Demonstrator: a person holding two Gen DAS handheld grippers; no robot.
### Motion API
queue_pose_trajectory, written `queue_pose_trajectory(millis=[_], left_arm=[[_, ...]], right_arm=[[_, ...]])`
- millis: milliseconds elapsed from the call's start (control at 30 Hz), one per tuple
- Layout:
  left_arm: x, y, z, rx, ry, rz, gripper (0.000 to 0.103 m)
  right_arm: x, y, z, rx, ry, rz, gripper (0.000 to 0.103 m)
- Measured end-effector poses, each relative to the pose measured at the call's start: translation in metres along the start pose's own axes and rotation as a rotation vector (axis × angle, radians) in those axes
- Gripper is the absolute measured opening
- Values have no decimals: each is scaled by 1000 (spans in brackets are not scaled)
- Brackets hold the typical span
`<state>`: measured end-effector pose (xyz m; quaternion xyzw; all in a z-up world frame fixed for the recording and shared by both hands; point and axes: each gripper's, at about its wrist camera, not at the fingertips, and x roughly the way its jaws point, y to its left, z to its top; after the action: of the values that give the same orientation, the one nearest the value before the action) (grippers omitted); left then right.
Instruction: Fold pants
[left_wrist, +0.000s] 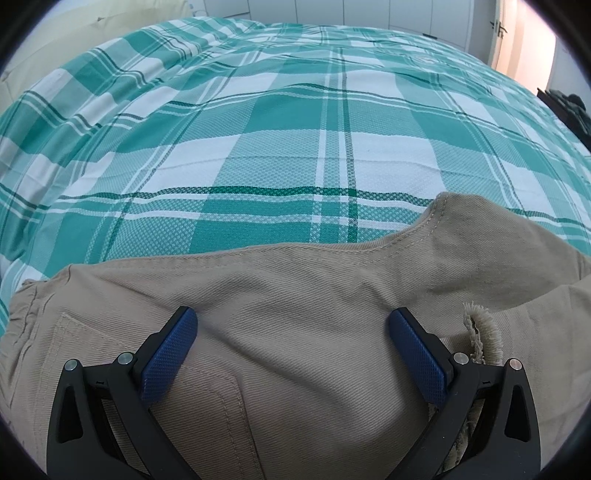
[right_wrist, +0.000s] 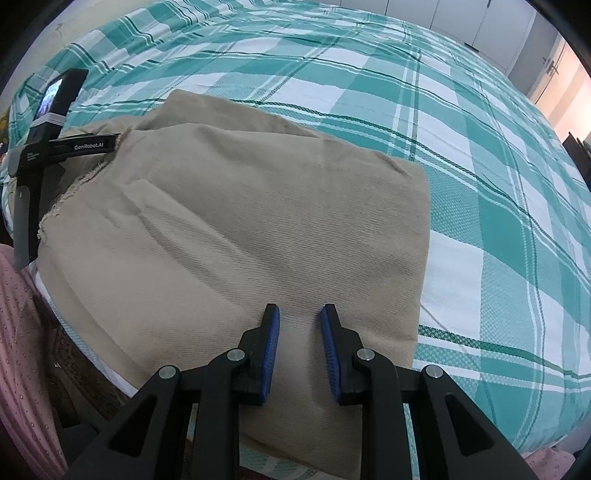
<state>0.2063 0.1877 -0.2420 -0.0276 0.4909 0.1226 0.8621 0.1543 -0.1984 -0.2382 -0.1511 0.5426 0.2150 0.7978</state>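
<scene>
Beige pants (right_wrist: 240, 221) lie folded in a thick stack near the front edge of a bed; in the left wrist view the pants (left_wrist: 295, 314) fill the lower half, with a frayed hem (left_wrist: 480, 332) at right. My left gripper (left_wrist: 291, 317) is open wide, its blue pads just above the cloth, holding nothing. My right gripper (right_wrist: 300, 314) is open with a narrow gap, over the front right part of the stack, with nothing between the pads. The left gripper's body (right_wrist: 48, 147) shows at the stack's far left in the right wrist view.
A green and white plaid bedspread (left_wrist: 295, 129) covers the bed (right_wrist: 480, 184) beyond and right of the pants. A pink dotted cloth (right_wrist: 22, 332) is at the left by the bed edge. White cupboards and a door (left_wrist: 524, 40) stand behind.
</scene>
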Motion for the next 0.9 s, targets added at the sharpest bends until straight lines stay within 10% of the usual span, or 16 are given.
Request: queue_pose_trajectory(millis=[900], left_arm=[[0,0,0,-1,-2,2,103]], right_arm=[[-7,-8,-9,77,-94,52,27]])
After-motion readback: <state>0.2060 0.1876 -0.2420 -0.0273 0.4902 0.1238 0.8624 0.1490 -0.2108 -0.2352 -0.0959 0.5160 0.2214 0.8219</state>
